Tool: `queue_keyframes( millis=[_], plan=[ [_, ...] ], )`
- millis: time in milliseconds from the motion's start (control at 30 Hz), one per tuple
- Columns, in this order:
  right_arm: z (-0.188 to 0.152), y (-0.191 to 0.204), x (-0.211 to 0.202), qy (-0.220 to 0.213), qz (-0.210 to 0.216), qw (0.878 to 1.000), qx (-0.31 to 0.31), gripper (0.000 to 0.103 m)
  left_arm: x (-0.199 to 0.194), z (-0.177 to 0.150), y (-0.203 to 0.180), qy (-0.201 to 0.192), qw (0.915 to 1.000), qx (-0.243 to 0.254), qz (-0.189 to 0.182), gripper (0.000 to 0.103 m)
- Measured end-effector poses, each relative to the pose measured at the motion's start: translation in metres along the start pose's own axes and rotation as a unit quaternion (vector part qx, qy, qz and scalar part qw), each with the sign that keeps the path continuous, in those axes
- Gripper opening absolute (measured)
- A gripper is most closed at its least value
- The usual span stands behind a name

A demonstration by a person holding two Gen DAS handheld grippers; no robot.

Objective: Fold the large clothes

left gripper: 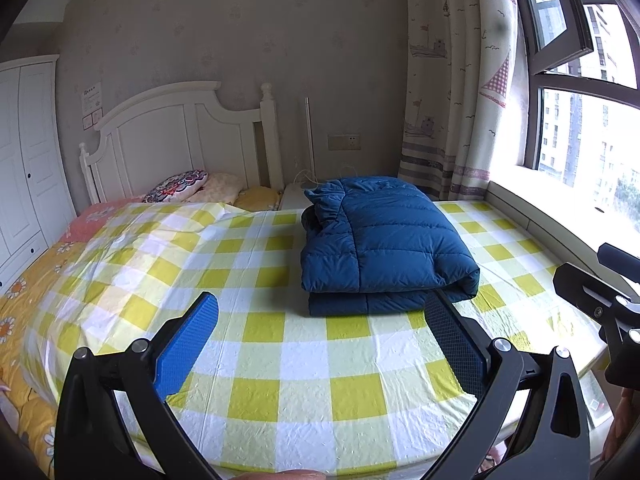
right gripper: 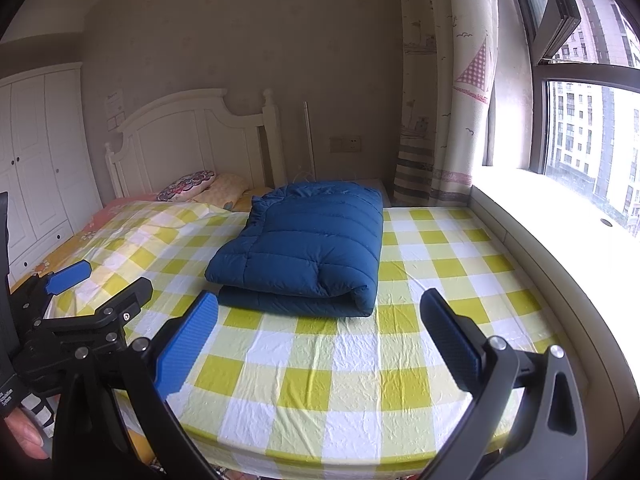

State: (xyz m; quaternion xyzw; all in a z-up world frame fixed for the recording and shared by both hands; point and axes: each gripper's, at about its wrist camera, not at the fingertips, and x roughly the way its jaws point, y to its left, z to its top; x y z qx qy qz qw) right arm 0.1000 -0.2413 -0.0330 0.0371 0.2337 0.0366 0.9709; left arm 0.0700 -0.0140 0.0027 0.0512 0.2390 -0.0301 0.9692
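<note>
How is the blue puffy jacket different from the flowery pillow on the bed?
The blue jacket is one plain colour; the flowery pillow has a busy many-coloured pattern. The jacket looks far bigger than the pillow. The jacket lies folded in layers on the yellow checked sheet; the pillow leans up by the white headboard. Both look soft, and no gripper touches either.

One folded blue down jacket (left gripper: 384, 244) lies on one yellow-checked sheet (left gripper: 304, 364). Beyond the jacket, toward the headboard (left gripper: 176, 136), are two pillows: one flower-patterned (left gripper: 176, 186) and one pale (left gripper: 222, 184). Two grippers hover nearer than the jacket, the left gripper (left gripper: 320, 344) and the right gripper (right gripper: 320, 340), each with two fingers spread wide. One wall socket (left gripper: 344, 142) sits behind the jacket.
</note>
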Motion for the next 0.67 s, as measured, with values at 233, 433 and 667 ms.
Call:
queue_keyframes(
  millis=[233,433,667],
  plan=[
    [0.0,0.001,0.002,0.004,0.001,1.0,-0.001,0.1,0.0,0.001,-0.006,-0.012,0.9997,0.015,0.015,0.099],
    [-0.005,-0.008,0.016,0.024,-0.003,1.0,0.001,0.1,0.035,-0.008,-0.008,0.039,0.9991,0.009,-0.016,0.099],
    [-0.023,-0.037,0.066,0.084,-0.038,0.996,-0.016,0.1,0.114,-0.026,0.027,0.131,0.9904,0.036,0.025,0.099]
  ],
)
